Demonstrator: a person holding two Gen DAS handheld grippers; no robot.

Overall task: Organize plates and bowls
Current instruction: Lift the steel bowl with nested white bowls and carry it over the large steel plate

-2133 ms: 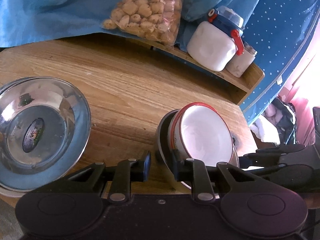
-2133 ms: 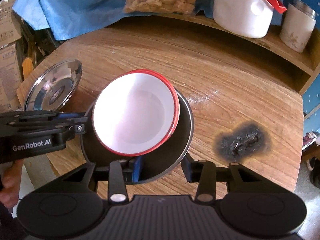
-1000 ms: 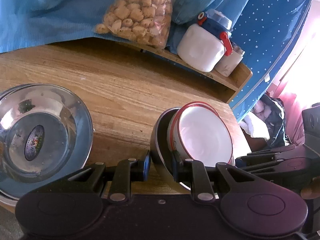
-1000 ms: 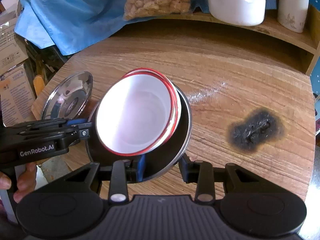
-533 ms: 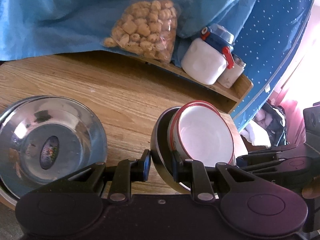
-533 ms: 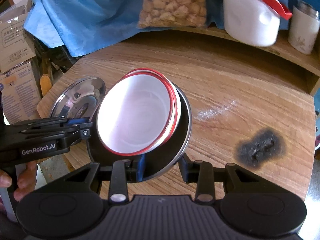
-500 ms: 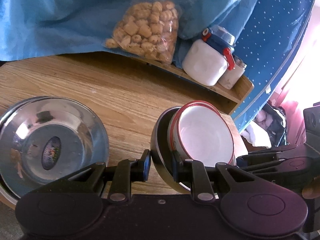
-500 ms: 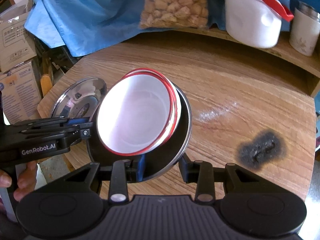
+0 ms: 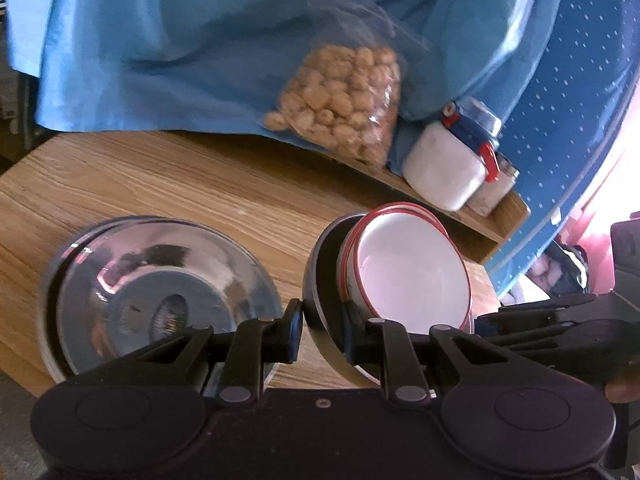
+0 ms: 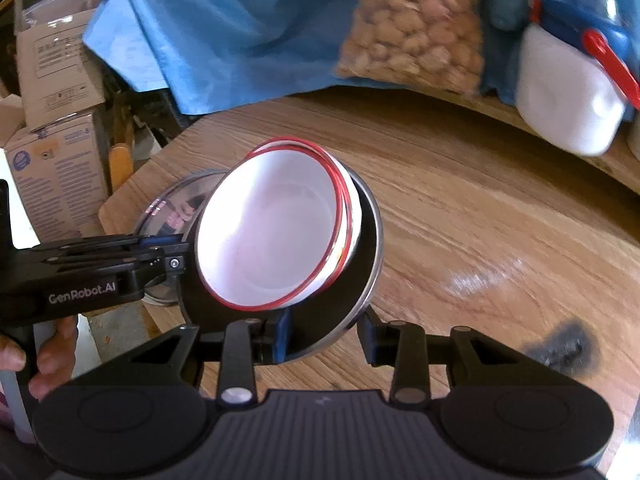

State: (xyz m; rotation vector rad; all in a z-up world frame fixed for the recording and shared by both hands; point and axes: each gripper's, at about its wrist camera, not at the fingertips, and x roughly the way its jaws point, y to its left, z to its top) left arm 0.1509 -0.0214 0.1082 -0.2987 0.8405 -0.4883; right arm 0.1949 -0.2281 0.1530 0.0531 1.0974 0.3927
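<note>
Both grippers, left (image 9: 322, 330) and right (image 10: 323, 334), pinch your dark bowl's (image 10: 360, 280) rim; steel plates (image 9: 160, 300) lie left, nearer your left hand.

The scene is being viewed from two fisheye cameras – one riding on each hand-held gripper, looking forward and downward along its fingers. The tabletop (image 9: 168, 184) is being seen at close range. Both views are sharing the white bowls (image 9: 412, 268), the steel plates (image 10: 168, 204) and the snack bag (image 10: 416, 28) – from opposite sides.
</note>
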